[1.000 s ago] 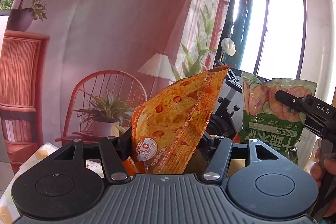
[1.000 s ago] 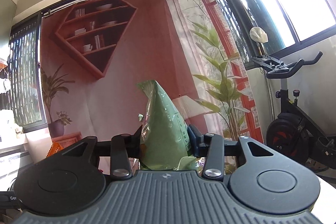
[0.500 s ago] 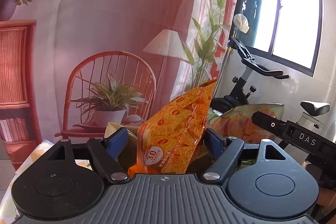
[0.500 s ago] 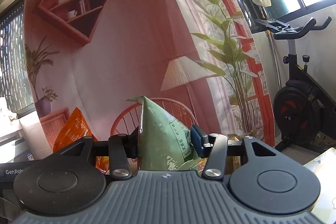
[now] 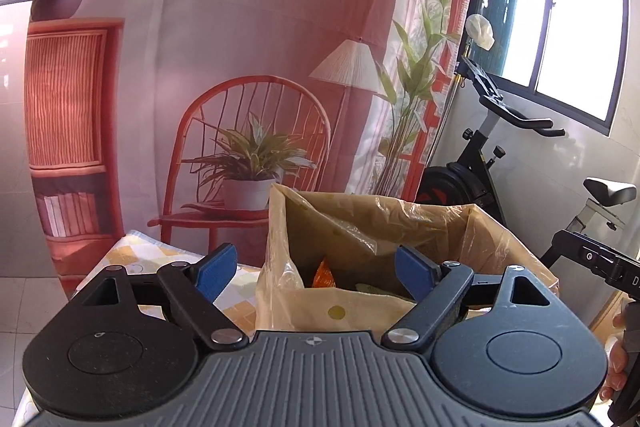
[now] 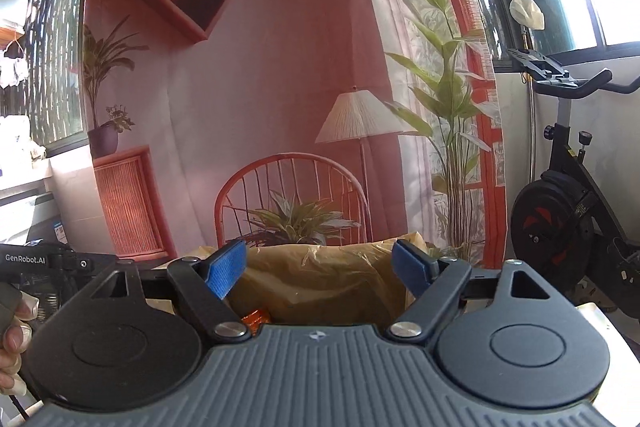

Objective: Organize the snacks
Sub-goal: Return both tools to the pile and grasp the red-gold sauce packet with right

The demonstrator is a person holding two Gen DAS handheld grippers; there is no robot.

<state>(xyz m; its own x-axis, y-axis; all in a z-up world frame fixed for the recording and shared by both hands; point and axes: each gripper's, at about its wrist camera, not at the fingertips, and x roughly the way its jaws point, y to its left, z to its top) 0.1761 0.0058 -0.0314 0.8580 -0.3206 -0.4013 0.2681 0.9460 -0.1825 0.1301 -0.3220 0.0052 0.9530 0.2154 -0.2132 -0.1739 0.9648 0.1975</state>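
A cardboard box lined with a yellowish plastic bag [image 5: 360, 311] stands on the table right in front of both grippers; it also shows in the right wrist view [image 6: 320, 287]. The orange chip bag [image 5: 325, 274] lies inside it, and its corner shows in the right wrist view [image 6: 254, 319]. A sliver of the green snack bag [image 5: 370, 289] lies beside it in the box. My left gripper [image 5: 316, 273] is open and empty above the box's near rim. My right gripper [image 6: 320, 267] is open and empty over the box.
The table has a yellow-and-white checked cloth [image 5: 140, 257]. A printed backdrop of a red chair and plants [image 5: 256, 155] hangs behind it. An exercise bike [image 5: 500, 155] stands at the right. The other gripper's handle shows at each view's edge [image 5: 600, 263].
Both grippers opened and let go of their bags; the orange and green bags dropped into the box. Both views tilted down, bringing the box into sight.
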